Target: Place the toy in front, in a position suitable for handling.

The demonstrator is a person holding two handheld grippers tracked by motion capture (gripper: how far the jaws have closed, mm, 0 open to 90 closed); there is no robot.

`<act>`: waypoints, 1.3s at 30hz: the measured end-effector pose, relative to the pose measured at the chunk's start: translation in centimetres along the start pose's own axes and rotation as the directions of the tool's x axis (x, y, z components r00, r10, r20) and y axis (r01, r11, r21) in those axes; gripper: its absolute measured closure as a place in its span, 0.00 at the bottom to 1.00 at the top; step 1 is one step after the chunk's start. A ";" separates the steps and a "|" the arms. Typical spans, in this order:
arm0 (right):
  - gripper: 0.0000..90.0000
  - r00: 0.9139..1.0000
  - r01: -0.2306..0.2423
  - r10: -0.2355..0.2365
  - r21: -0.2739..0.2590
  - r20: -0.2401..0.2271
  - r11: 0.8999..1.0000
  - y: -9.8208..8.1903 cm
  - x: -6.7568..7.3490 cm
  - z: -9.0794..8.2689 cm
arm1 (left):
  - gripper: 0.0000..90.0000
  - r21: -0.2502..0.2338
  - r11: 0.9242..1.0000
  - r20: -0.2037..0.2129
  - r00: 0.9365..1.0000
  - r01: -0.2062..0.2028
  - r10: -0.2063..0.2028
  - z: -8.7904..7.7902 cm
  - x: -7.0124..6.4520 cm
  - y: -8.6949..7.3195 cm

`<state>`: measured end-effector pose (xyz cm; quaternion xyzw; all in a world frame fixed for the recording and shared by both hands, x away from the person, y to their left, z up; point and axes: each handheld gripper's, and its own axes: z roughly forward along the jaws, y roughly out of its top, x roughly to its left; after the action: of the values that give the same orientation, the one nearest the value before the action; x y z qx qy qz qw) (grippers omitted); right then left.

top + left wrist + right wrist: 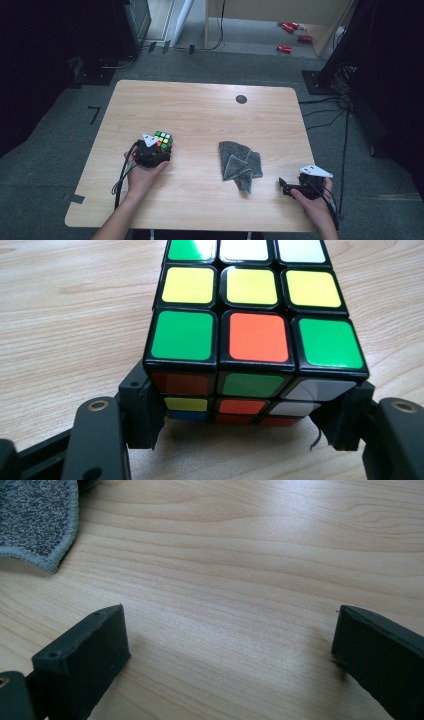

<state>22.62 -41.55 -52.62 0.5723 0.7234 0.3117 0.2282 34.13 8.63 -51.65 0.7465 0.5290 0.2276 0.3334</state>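
A colour cube with green, yellow, orange and white stickers sits on the wooden table at its left side. My left gripper is shut on the cube, its two black jaws pressing the cube's lower side faces just above the tabletop. A crumpled grey cloth lies right of the middle. My right gripper rests low at the table's front right, open, with bare wood between its jaws. A corner of the cloth shows beyond them at upper left.
A small black round disc is set into the table near its far edge. Beyond the table, on the grey floor, lie several red objects by a wooden frame. Dark equipment stands at both sides.
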 end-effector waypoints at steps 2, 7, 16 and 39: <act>0.01 1.000 0.000 0.000 -0.001 0.001 1.000 0.0 0.0 0.0 | 0.37 0.001 1.000 -0.003 1.000 -0.001 0.001 0.0 0.0 0.0; 0.01 1.000 -0.001 0.001 -0.001 0.001 1.000 0.0 0.0 0.0 | 0.35 0.008 1.000 0.013 1.000 0.026 -0.026 0.1 0.3 0.1; 0.06 1.000 0.002 -0.002 -0.008 -0.001 1.000 0.0 0.1 -0.1 | 0.38 0.003 1.000 0.015 1.000 0.004 -0.004 0.0 0.1 0.0; 0.17 0.995 0.039 -0.050 -0.119 -0.088 0.992 5.6 4.6 -0.7 | 0.38 -0.009 1.000 0.088 0.996 0.010 -0.010 -1.6 0.1 0.0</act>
<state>24.86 -36.33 -47.99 0.5267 0.7262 0.3742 0.2351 33.10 9.15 -50.58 0.7516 0.5165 0.1951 0.3609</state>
